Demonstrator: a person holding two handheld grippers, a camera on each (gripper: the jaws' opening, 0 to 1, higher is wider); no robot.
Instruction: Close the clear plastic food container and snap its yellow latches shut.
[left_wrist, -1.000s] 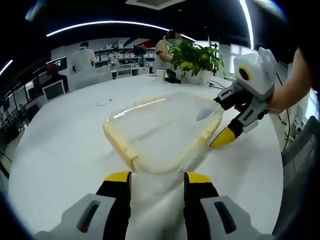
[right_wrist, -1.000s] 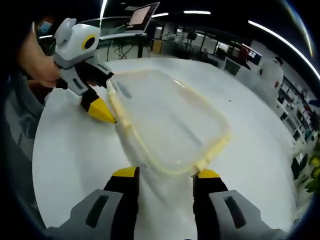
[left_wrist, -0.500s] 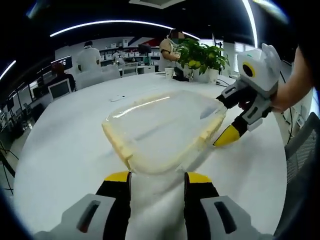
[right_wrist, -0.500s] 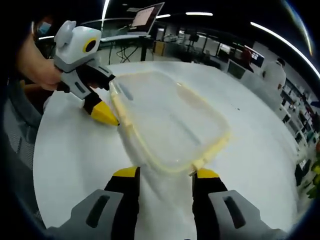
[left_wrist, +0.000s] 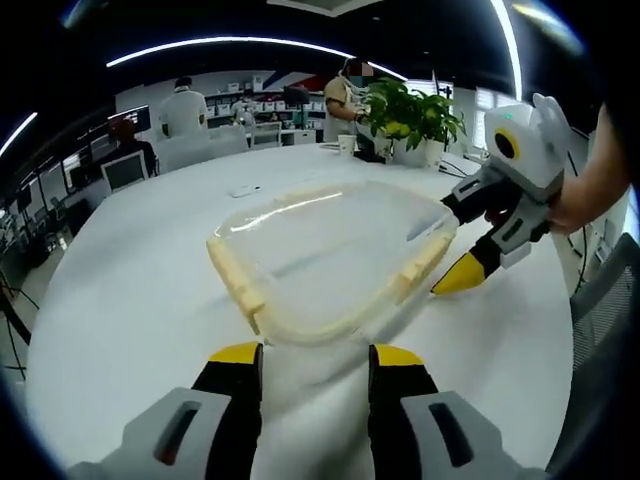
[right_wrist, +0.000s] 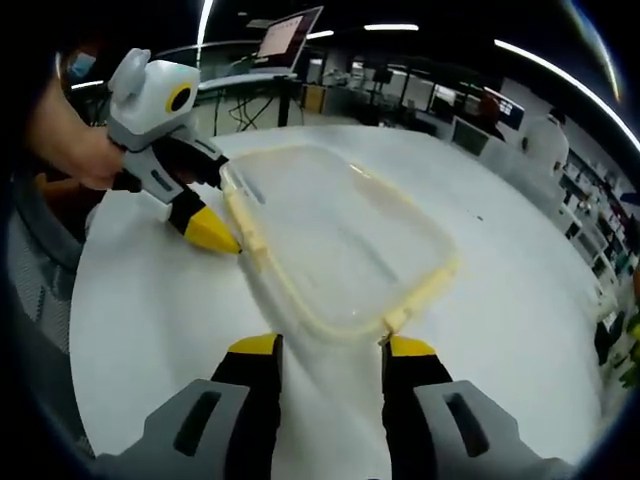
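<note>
container (left_wrist: 330, 260) ahead of open jaws, table (left_wrist: 130, 300)

No text, label, brand, number or sign can be read in either view.

The left tongs (left_wrist: 312, 352) have two black jaws capped with yellow tips, each jaw rising out of a pale grey shell that carries a dark oblong slot. The right tongs (right_wrist: 327, 345) are built the same: black jaws, yellow caps, grey housings with dark slots. Seen from outside, off to the right of the left tongs' jaws, the right tongs' body is a rounded white-grey casing with small ear-like bumps on top, a black mid-section and a pointed yellow tip. A hand (right_wrist: 75, 150) grips the back of the left tongs' casing; what may be a dark sleeve edge sits behind it, though it is too shadowed to be sure.
</note>
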